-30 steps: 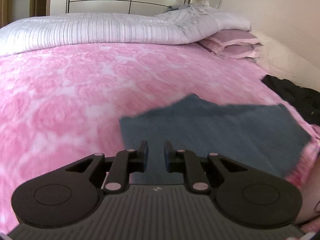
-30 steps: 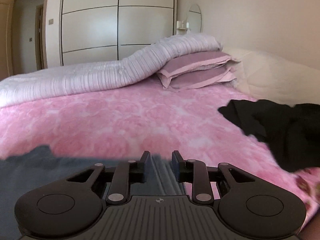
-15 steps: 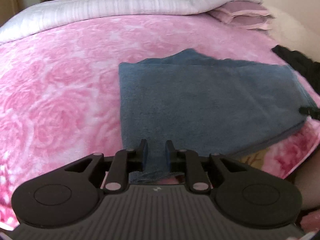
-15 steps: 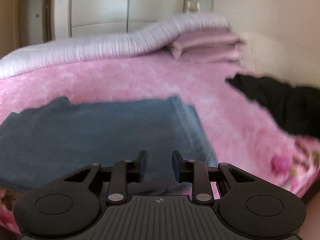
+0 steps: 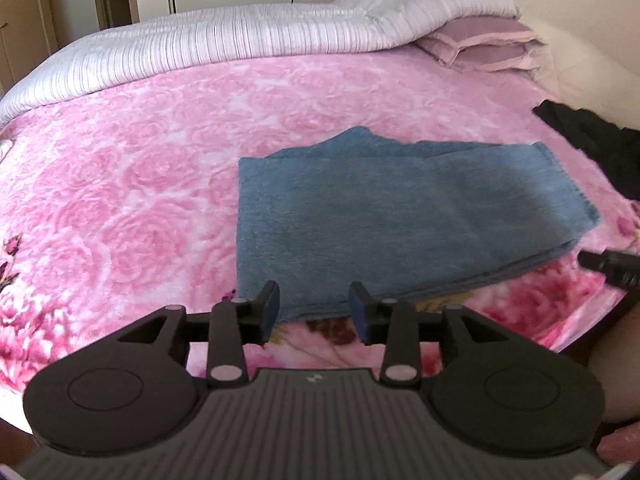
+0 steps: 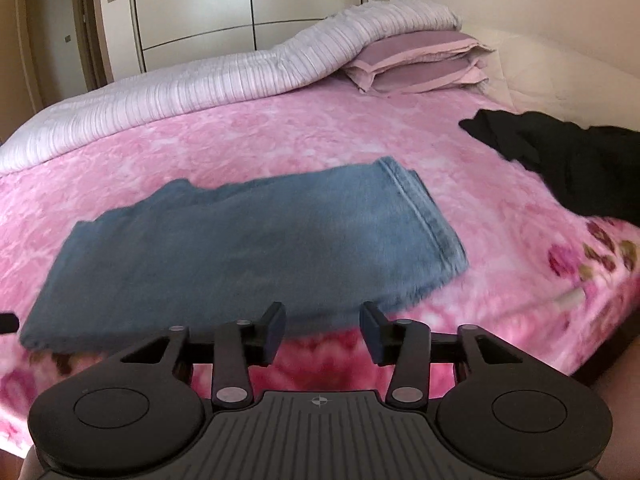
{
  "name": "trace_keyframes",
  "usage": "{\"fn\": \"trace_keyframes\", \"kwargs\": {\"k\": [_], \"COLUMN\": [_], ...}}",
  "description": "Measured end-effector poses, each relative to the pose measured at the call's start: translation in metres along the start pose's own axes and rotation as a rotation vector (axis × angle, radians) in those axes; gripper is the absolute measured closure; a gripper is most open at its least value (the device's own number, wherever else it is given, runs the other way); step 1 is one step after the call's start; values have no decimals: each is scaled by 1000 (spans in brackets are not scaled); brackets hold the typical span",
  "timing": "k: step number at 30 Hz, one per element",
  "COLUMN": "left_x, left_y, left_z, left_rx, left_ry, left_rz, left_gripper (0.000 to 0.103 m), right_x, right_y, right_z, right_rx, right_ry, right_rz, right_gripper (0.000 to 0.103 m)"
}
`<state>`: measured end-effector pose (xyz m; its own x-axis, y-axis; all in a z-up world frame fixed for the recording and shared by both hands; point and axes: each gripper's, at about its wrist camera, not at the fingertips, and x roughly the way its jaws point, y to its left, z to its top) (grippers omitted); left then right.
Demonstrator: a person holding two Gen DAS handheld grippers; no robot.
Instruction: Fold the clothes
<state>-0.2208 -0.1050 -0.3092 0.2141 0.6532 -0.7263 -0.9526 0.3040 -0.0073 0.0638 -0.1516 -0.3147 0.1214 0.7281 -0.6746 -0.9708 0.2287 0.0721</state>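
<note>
Item: blue towel (image 5: 400, 216), folded; black garment (image 6: 560, 160), not yet folded.

Blue towel lies flat in a layered rectangle on the pink floral blanket (image 5: 120, 184), at 12 o'clock from both tongs, near the bed's front edge. Left gripper (image 5: 314, 306) spread wide, holding nothing, just short of the towel's near hem. Right gripper (image 6: 322, 330) likewise wide and empty. Black garment heaped at 2 o'clock, well apart. Judged: one piece done or needing one more fold; one remains.

Left gripper (image 5: 314, 306) and right gripper (image 6: 323, 328) hover, jaws apart, empty.
</note>
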Motion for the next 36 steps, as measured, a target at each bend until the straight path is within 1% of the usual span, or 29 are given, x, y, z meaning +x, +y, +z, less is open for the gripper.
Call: {"fn": "trace_keyframes", "kwargs": {"k": [1, 6, 11, 14, 22, 29, 36], "left_x": [-7, -36, -64, -80, -109, -120, -105], "left_y": [-1, -6, -11, -14, -17, -10, 0], "left_z": [-1, -7, -16, -24, -42, -50, -52], "left_rx": [-1, 8, 17, 23, 38, 26, -1], "left_ry": [-7, -50, -98, -124, -156, -165, -126], "left_rz": [-4, -7, -4, -3, 18, 27, 11], "left_gripper": [63, 60, 57, 56, 56, 54, 54], "right_x": [-6, -38, -70, -85, -109, -117, -109], "right_y": [2, 14, 23, 25, 27, 34, 48], "right_z": [-3, -18, -25, -28, -38, -38, -37], "right_rx": [1, 5, -24, -36, -39, -60, -109], "right_ry": [1, 4, -39, -63, -99, -117, -113], "right_rz": [-3, -16, -30, -23, 11, 35, 45], "right_gripper": [56, 55, 54, 54, 53, 52, 52]}}
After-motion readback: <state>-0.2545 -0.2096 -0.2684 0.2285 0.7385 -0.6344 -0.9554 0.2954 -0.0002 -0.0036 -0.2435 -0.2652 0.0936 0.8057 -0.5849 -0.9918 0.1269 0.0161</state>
